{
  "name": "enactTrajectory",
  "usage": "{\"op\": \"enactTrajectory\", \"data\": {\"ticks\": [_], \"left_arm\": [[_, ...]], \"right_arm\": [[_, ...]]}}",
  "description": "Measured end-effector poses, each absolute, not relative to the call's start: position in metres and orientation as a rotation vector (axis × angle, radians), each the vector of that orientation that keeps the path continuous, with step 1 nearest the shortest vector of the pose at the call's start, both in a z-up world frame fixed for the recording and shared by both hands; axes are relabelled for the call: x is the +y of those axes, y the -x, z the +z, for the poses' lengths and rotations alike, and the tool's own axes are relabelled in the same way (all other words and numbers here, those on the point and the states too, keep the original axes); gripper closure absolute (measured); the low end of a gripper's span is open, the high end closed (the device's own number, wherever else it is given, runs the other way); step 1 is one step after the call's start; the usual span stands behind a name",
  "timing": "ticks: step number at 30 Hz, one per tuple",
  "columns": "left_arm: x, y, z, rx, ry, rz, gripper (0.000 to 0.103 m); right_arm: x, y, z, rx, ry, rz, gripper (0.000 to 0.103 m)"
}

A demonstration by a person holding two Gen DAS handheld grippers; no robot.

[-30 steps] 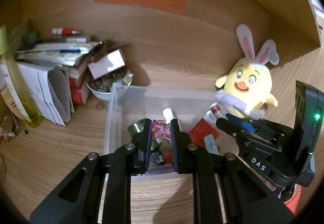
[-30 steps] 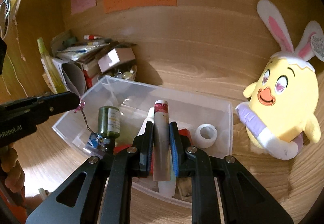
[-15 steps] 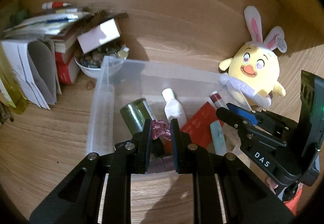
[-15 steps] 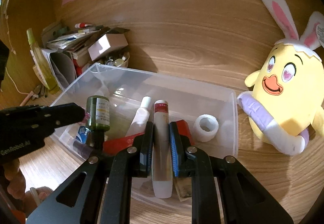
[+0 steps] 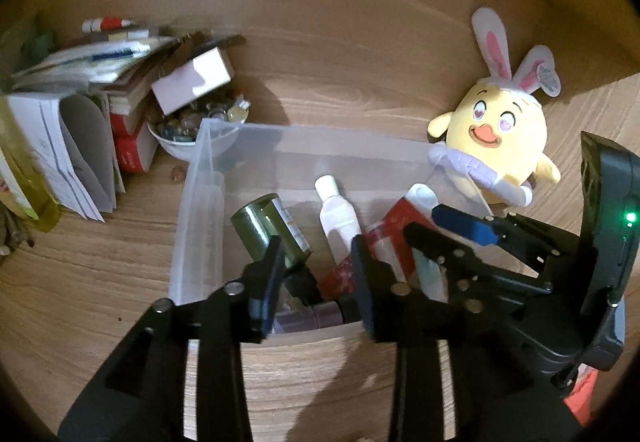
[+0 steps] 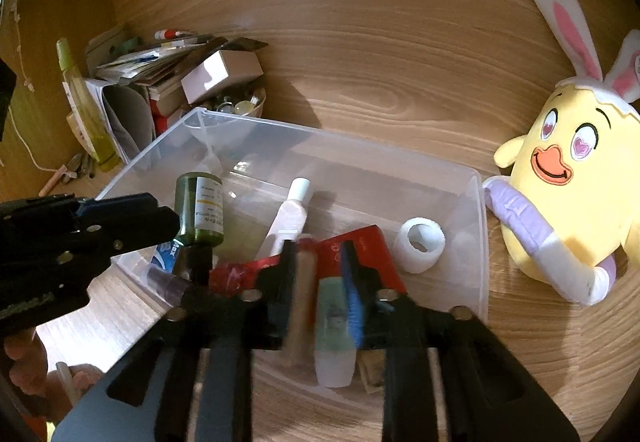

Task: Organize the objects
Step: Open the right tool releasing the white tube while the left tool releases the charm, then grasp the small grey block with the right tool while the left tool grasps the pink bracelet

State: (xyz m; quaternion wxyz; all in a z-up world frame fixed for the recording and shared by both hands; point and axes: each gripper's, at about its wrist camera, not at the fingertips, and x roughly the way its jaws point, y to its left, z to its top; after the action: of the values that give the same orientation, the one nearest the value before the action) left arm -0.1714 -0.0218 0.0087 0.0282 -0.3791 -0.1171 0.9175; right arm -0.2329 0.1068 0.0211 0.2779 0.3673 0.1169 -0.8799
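Both the left claw (image 5: 316, 274) and the right claw (image 6: 320, 282) are opening over the clear bin (image 6: 478, 242), the right one releasing a blurred tube (image 6: 302, 294) between its jaws; most items already lie in the bin below, so sorting appears nearly complete.

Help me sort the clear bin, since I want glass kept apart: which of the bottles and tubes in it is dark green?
The dark green glass bottle with a pale label, at the bin's left end. The white squeeze tube beside it is pale plastic.
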Motion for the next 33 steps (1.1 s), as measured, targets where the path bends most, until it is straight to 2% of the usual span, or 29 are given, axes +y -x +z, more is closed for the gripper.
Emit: {"op": "enactTrajectory", "data": {"ticks": [1, 6, 10, 12, 14, 20, 25, 33], "left_arm": [[-0.021, 0.169, 0.011, -0.358, 1.159, 2.841, 0.060], [-0.020, 0.158, 0.027, -0.349, 1.100, 2.879, 0.046], [-0.020, 0.147, 0.038, -0.326, 1.064, 2.910, 0.034], [-0.019, 0.141, 0.043, -0.321, 1.046, 2.924, 0.027], [-0.020, 0.135, 0.047, -0.323, 1.032, 2.933, 0.021], [-0.020, 0.113, 0.059, -0.296, 0.979, 2.971, 0.016], [-0.021, 0.094, 0.061, -0.265, 0.968, 3.004, 0.009], [-0.039, 0.071, 0.045, -0.351, 1.046, 3.000, 0.009]], "right_arm": [[0.107, 0.232, 0.023, 0.315, -0.975, -2.371, 0.068], [0.111, 0.225, 0.034, 0.307, -0.920, -2.399, 0.062], [0.113, 0.214, 0.046, 0.304, -0.865, -2.418, 0.053], [0.114, 0.208, 0.053, 0.302, -0.836, -2.421, 0.046], [0.115, 0.199, 0.060, 0.300, -0.802, -2.425, 0.033], [0.117, 0.173, 0.074, 0.309, -0.720, -2.415, 0.021], [0.122, 0.155, 0.077, 0.296, -0.703, -2.393, 0.020], [0.125, 0.131, 0.067, 0.318, -0.718, -2.362, 0.020]]}}
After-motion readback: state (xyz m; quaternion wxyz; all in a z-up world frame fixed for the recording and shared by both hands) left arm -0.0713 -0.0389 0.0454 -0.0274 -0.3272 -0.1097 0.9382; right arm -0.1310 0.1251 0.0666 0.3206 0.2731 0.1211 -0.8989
